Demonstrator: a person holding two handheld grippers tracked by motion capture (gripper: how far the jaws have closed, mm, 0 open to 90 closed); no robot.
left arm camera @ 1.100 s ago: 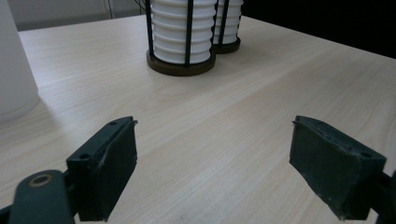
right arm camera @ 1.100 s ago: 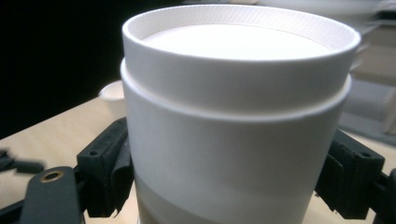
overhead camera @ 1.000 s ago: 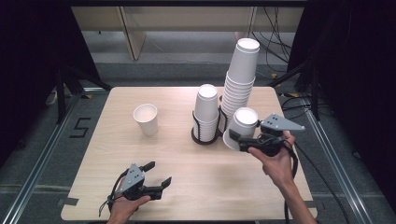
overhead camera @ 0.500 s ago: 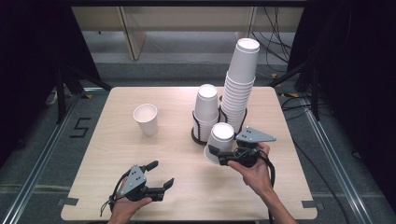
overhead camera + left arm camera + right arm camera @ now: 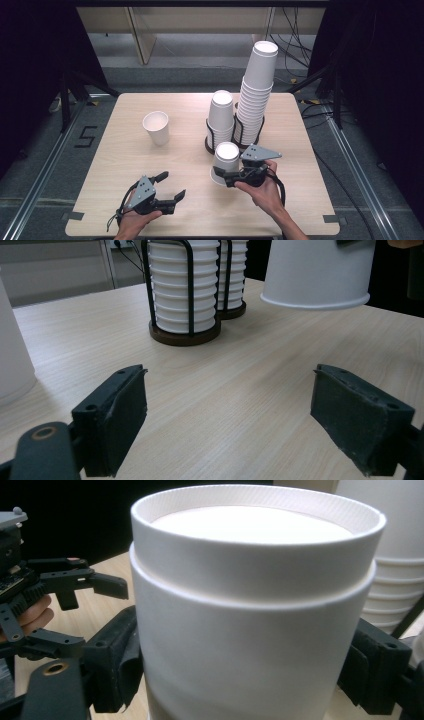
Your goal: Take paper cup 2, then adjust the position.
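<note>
The right gripper (image 5: 223,176) is clamped on an upside-down white paper cup (image 5: 225,161), one jaw on each side of its wall, with the cup's flat base facing up and its rim hanging just above the wooden table (image 5: 120,145). That cup sits in front of the two black wire cup holders, close to the shorter stack of inverted cups (image 5: 220,116), with the tall stack (image 5: 256,92) just behind and to the right. The left gripper (image 5: 170,189) rests low at the near edge, jaws parted with nothing between them, bare tabletop showing through the gap. A single upright paper cup (image 5: 156,127) stands well apart toward the left.
</note>
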